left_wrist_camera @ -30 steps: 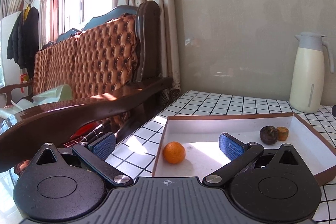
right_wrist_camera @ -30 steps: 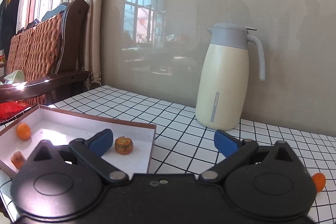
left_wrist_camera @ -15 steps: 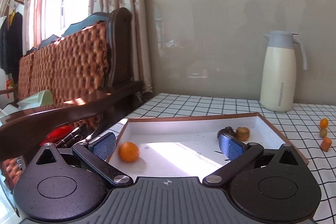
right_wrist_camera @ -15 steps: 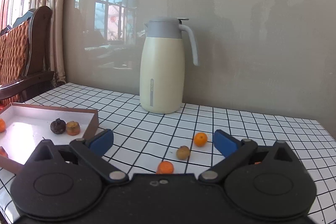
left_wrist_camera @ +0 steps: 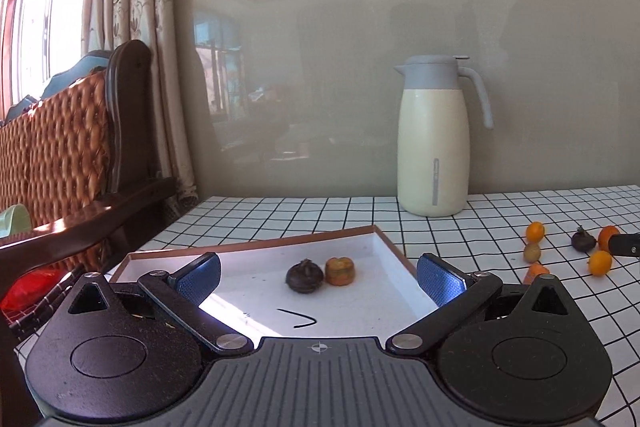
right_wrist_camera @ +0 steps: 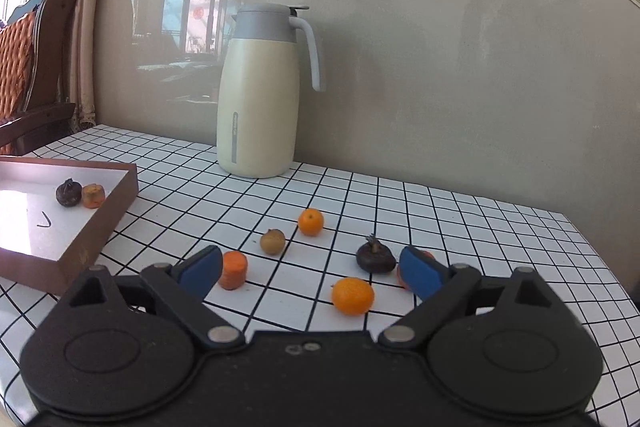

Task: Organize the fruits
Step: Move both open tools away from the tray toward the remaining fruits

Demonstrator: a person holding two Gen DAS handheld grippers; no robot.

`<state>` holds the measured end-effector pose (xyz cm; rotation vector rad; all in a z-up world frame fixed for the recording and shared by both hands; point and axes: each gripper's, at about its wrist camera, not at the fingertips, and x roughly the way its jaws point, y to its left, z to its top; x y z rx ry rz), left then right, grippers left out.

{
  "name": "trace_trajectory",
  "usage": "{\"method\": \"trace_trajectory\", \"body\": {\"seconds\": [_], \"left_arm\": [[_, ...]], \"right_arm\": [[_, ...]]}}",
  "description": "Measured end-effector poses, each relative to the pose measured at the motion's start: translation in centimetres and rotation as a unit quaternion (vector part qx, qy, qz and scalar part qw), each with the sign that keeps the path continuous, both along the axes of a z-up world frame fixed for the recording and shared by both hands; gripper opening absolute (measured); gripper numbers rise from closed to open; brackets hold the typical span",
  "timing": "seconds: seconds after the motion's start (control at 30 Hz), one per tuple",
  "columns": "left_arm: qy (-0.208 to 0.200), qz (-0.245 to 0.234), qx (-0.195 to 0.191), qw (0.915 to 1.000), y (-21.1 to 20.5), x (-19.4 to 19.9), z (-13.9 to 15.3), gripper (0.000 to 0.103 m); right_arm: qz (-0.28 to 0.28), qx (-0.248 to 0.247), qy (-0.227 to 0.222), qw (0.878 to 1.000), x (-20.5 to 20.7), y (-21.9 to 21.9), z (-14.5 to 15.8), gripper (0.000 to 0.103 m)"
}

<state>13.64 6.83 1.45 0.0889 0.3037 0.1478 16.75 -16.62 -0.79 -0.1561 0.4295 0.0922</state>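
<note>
Mandarin (right_wrist_camera: 353, 295) sits on bench just ahead of right tool (right_wrist_camera: 310, 273), centred between its wide, slowly closing, empty jaws, thermos-side; left tool (left_wrist_camera: 318, 277) open over tray (left_wrist_camera: 394, 251).

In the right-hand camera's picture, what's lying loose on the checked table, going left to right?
Orange carrot chunk → small tan round fruit → far orange tangerine → near orange tangerine → dark purple mangosteen. The orange piece behind the blue pad is left out.

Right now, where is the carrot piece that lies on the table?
In the right wrist view the carrot piece stands on the checked table, beside the left finger's blue pad, just below-left of the small brown fruit.
</note>
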Motion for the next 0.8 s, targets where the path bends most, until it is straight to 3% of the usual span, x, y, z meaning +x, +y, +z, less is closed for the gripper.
{"method": "trace_trajectory", "body": {"seconds": [0.47,0.8], "left_arm": [[0.015,-0.087,0.011,0.9960,-8.2,2.6,-1.0,0.103],[0.031,-0.120,0.017,0.9921,-12.4,4.3,-2.5,0.103]], "right_arm": [[-0.035,0.009,0.010,0.999,-0.9,-5.2,-0.6,0.083],[-0.050,0.013,0.007,0.999,-0.8,-7.6,-0.8,0.079]]}}
